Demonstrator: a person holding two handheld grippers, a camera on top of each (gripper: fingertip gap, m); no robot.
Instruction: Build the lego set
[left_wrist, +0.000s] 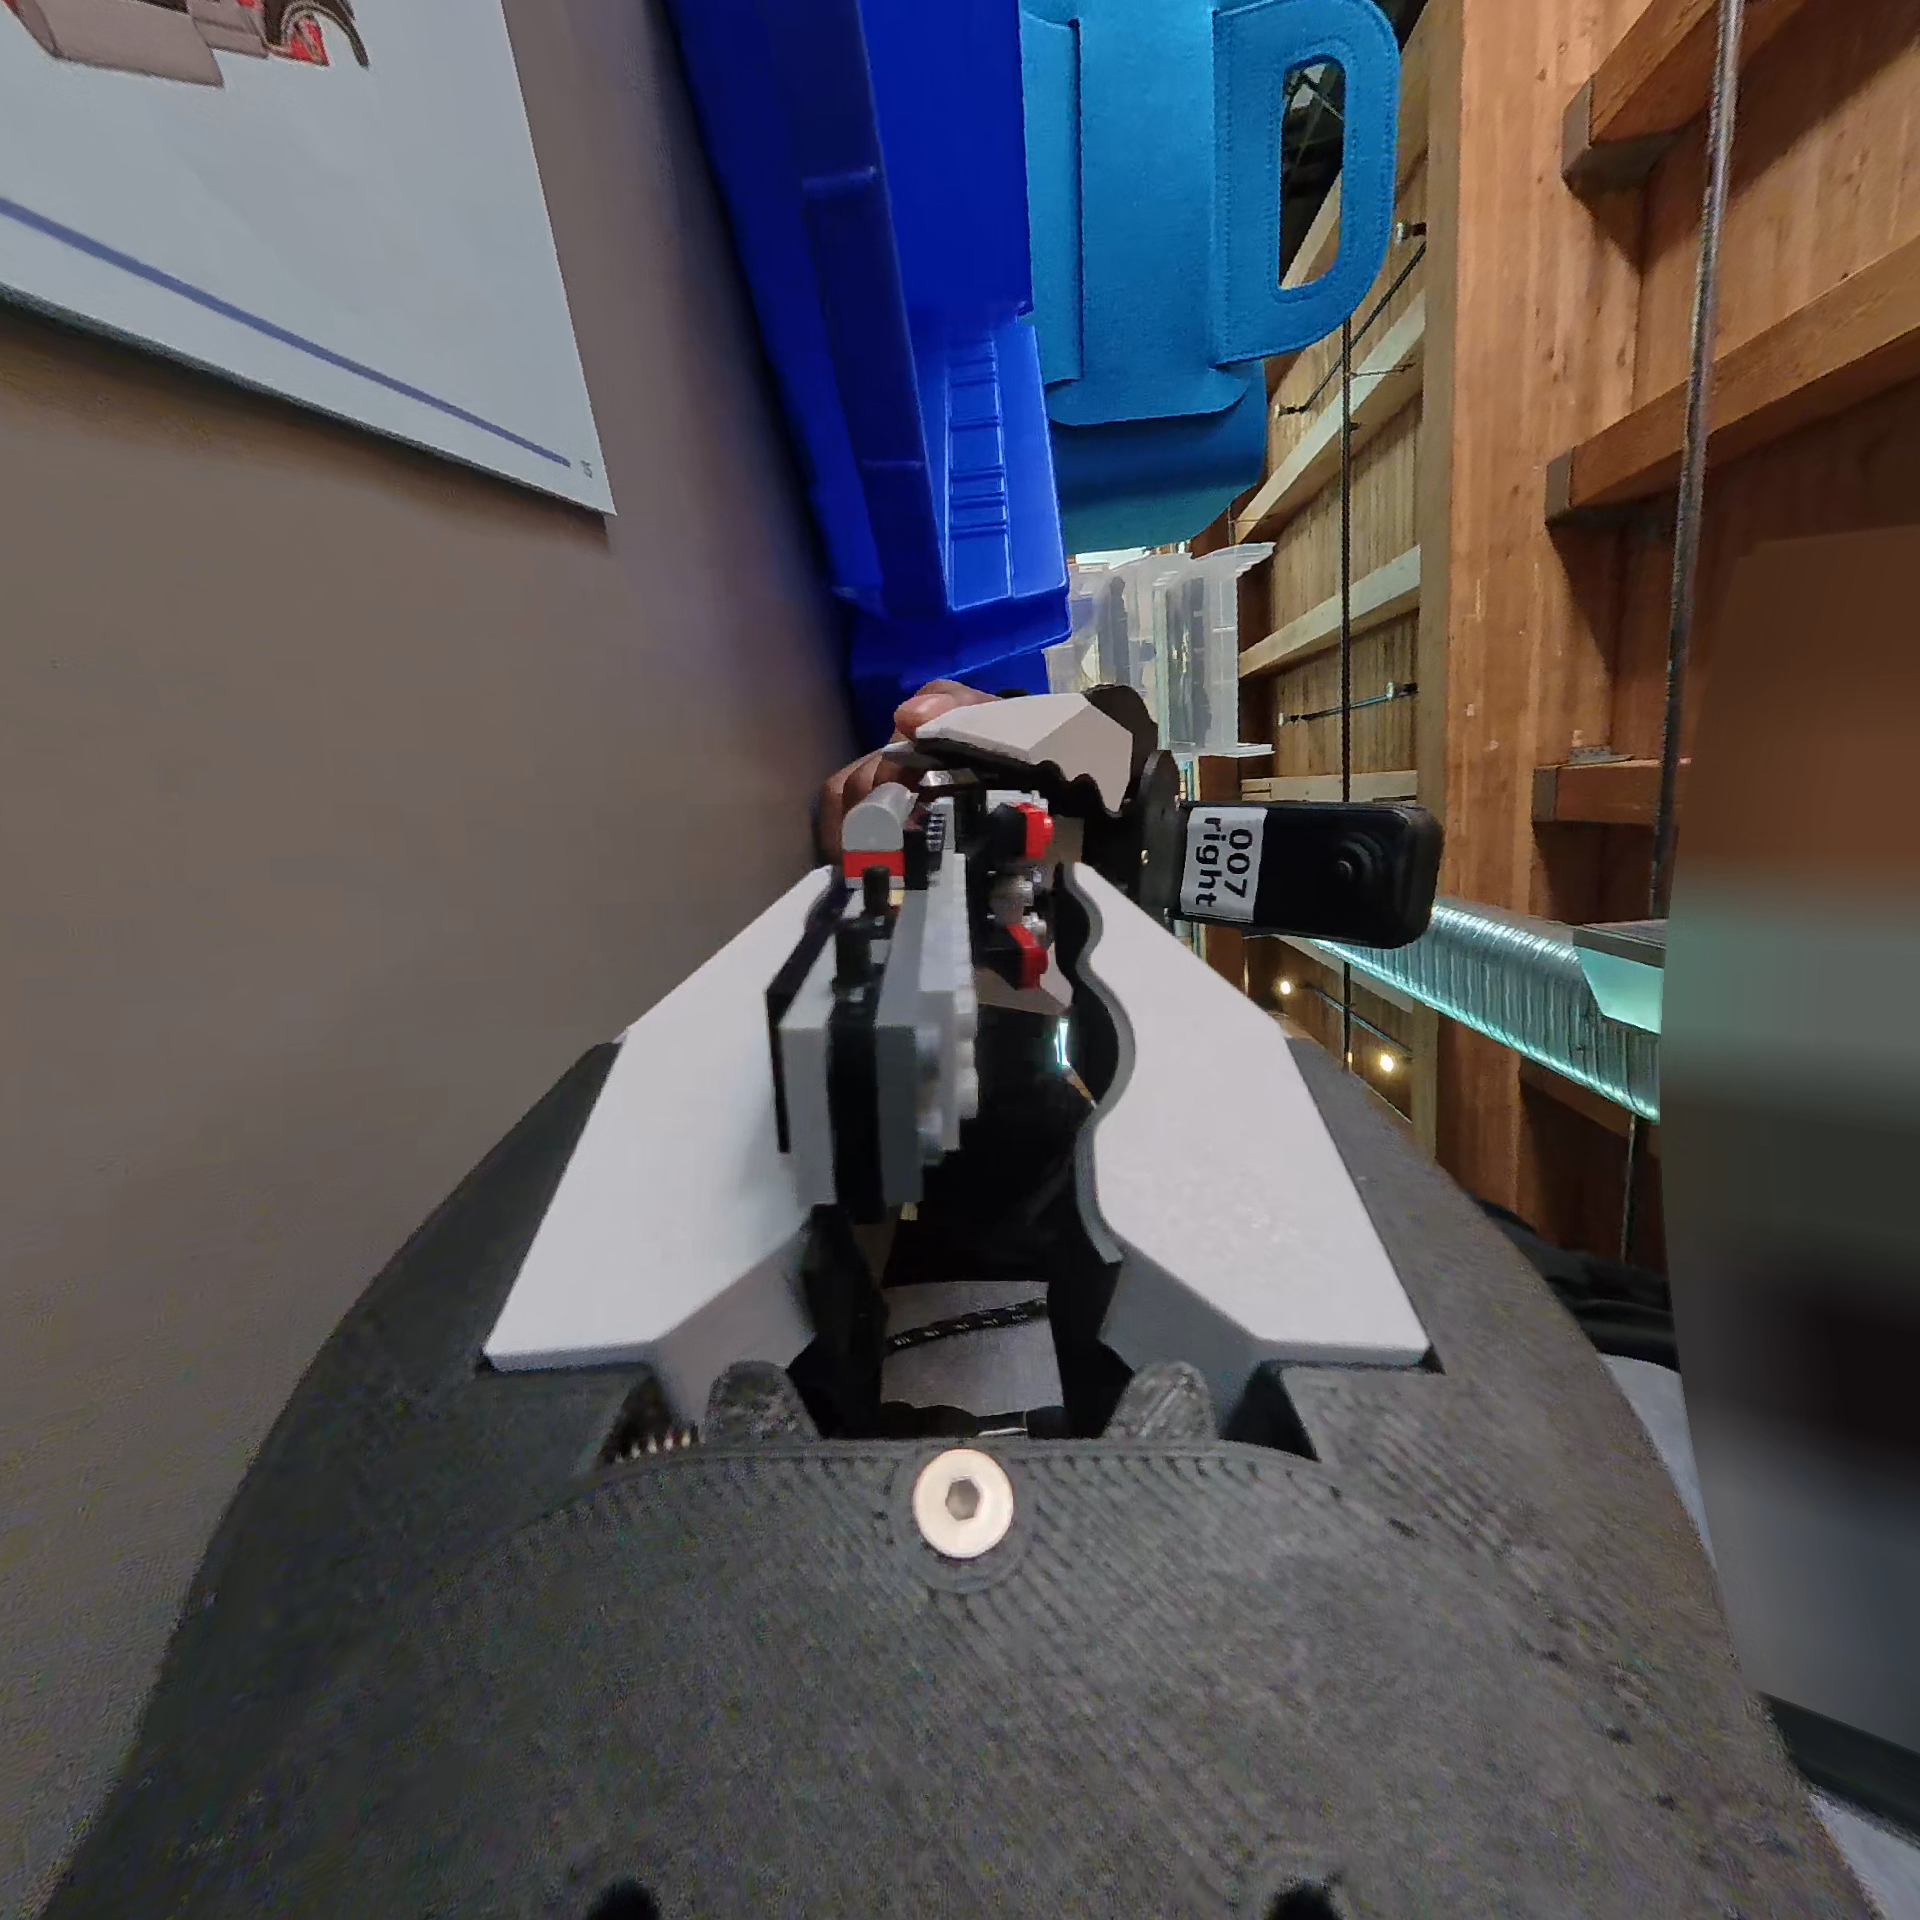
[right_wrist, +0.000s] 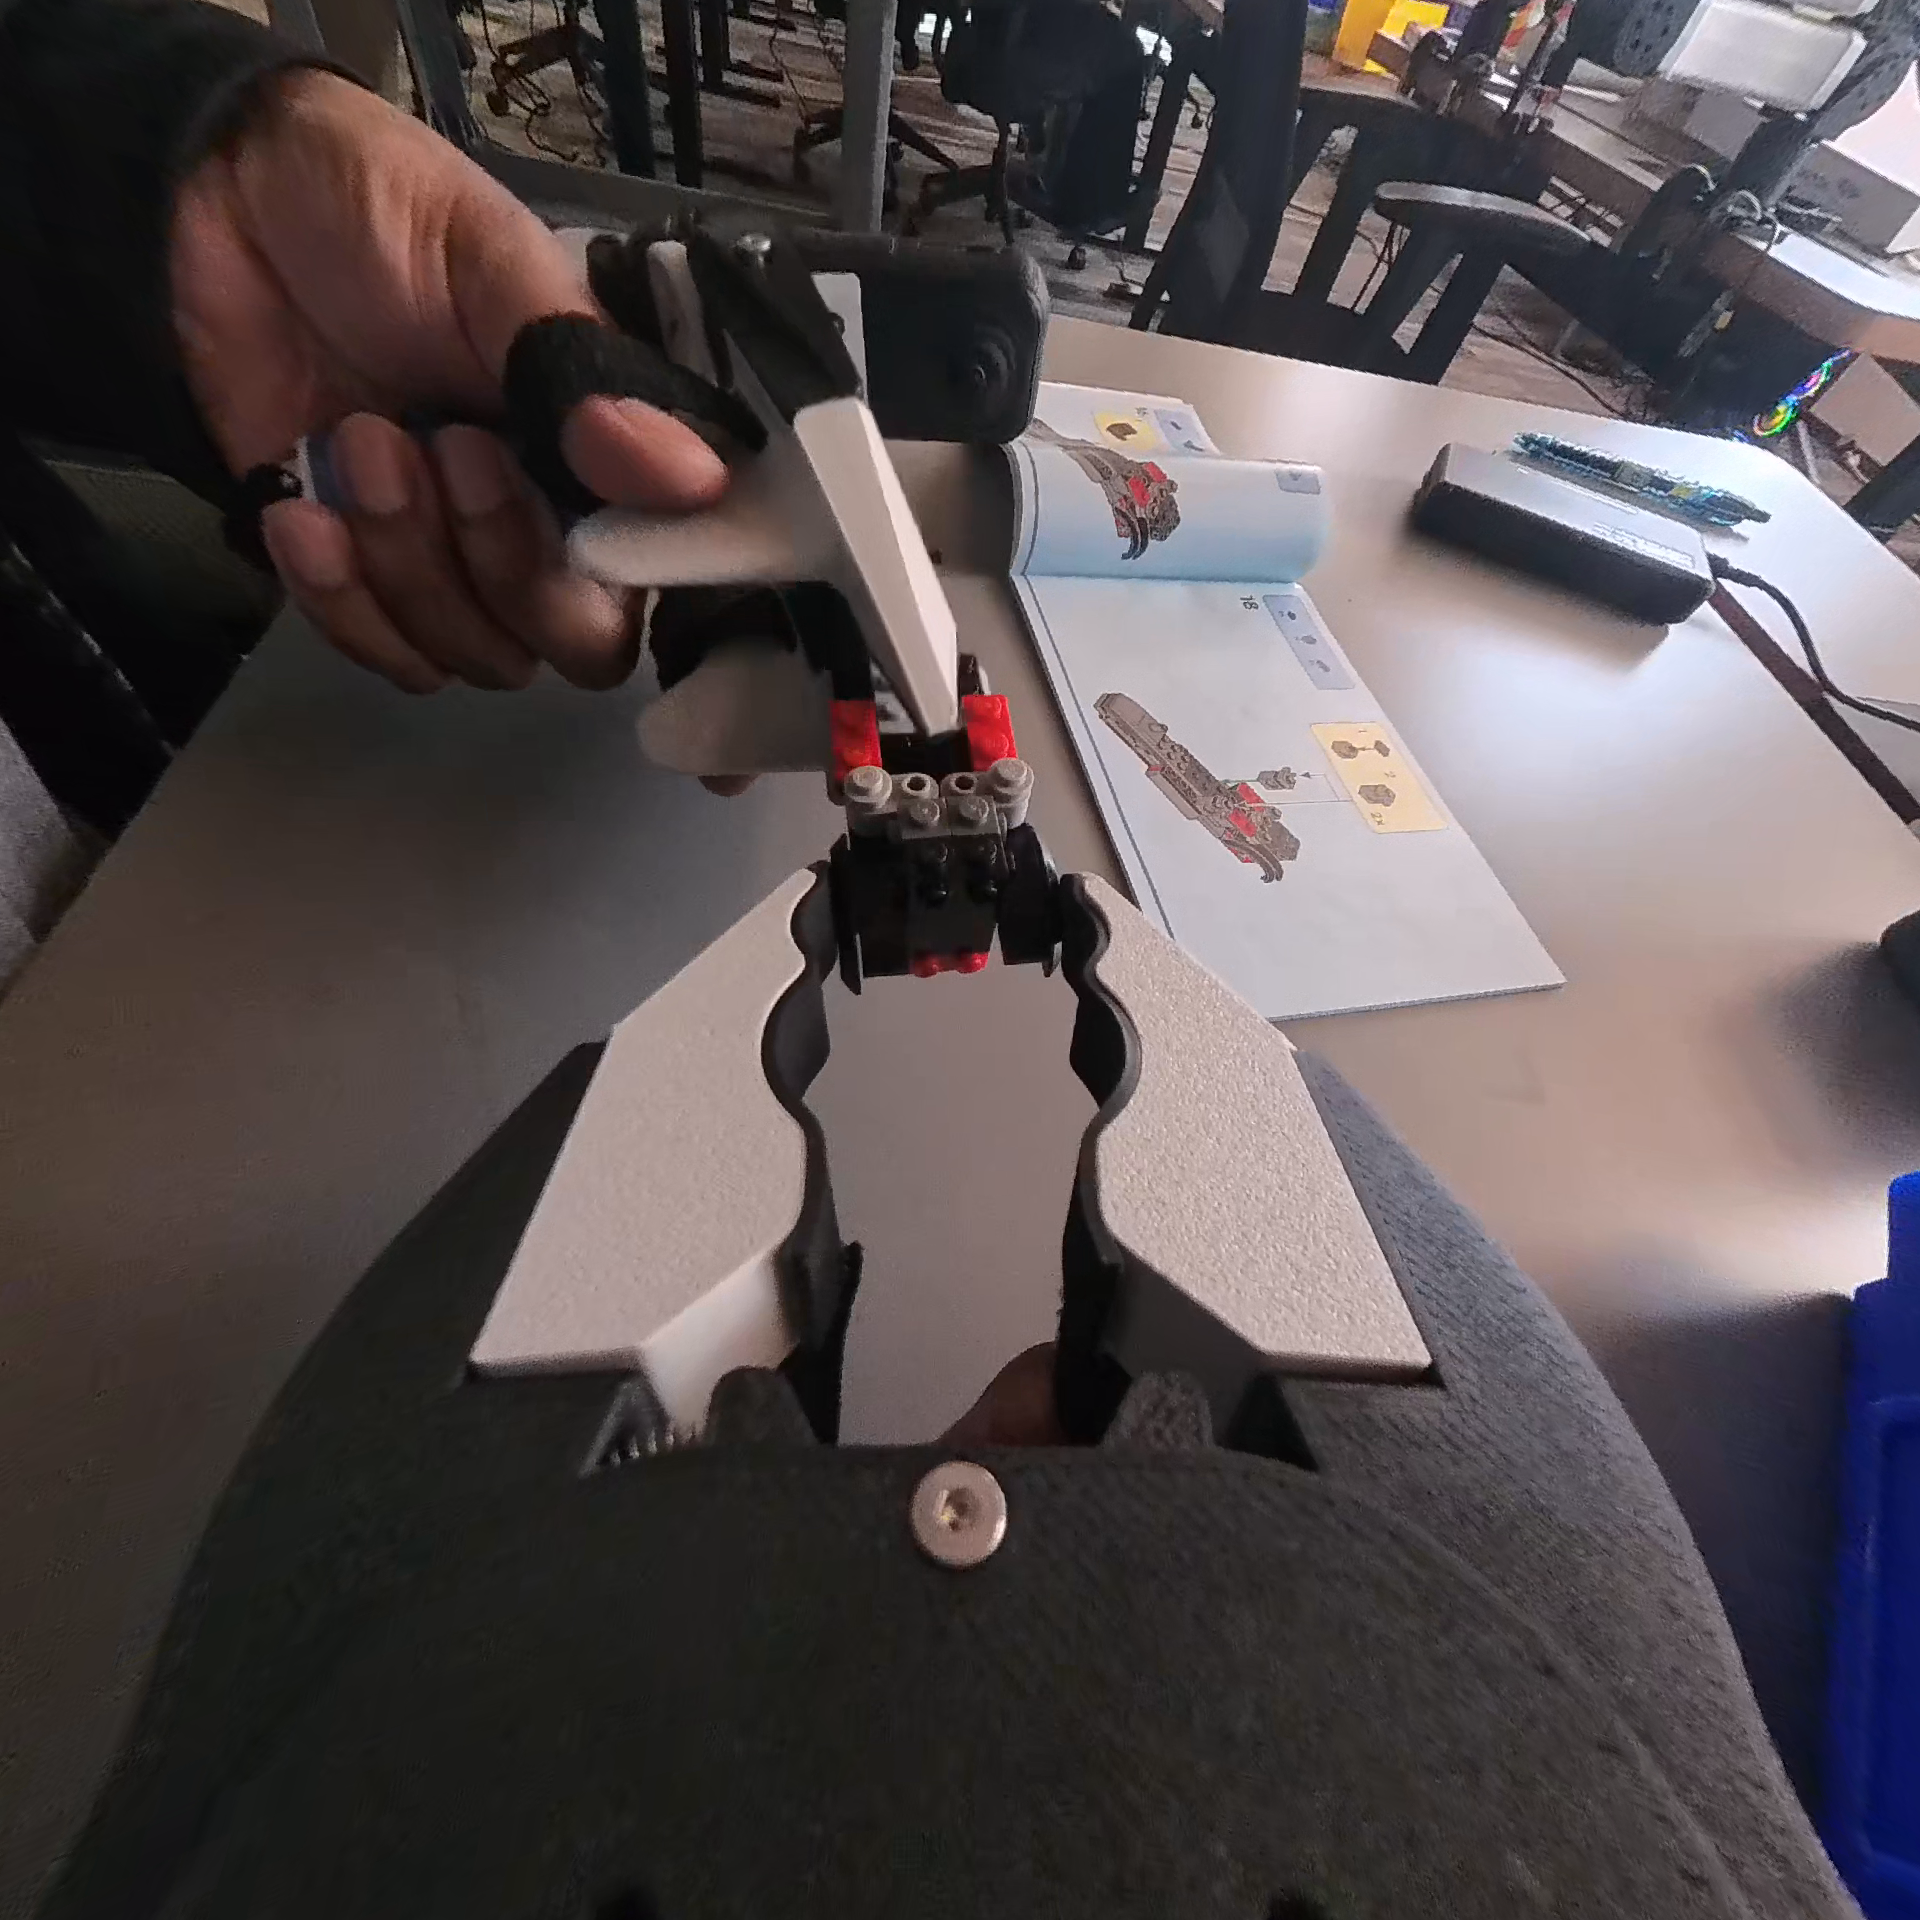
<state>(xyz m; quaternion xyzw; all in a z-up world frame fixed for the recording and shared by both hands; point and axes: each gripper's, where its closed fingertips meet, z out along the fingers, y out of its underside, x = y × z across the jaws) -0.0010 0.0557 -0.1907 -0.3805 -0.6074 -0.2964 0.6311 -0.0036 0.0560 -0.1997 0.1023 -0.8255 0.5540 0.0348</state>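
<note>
model: lego build (right_wrist: 940, 862), held in the air over the table (right_wrist: 312, 935), 12 o'clock of right claw (right_wrist: 945, 935)
right claw: tips pinching its black base
left claw (left_wrist: 961, 935): clamped along the build (left_wrist: 894, 997)
edges: manual (right_wrist: 1278, 790) at 2 o'clock, table edge beyond
room: bare tabletop at 9 o'clock

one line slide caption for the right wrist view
Two handheld grippers clamp a black, grey and red lego model above the open instruction booklet.

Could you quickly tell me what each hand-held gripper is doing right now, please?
Left hand-held gripper: closed on the lego model, gripping it lengthwise.
Right hand-held gripper: closed on the same lego model's black end.
</note>
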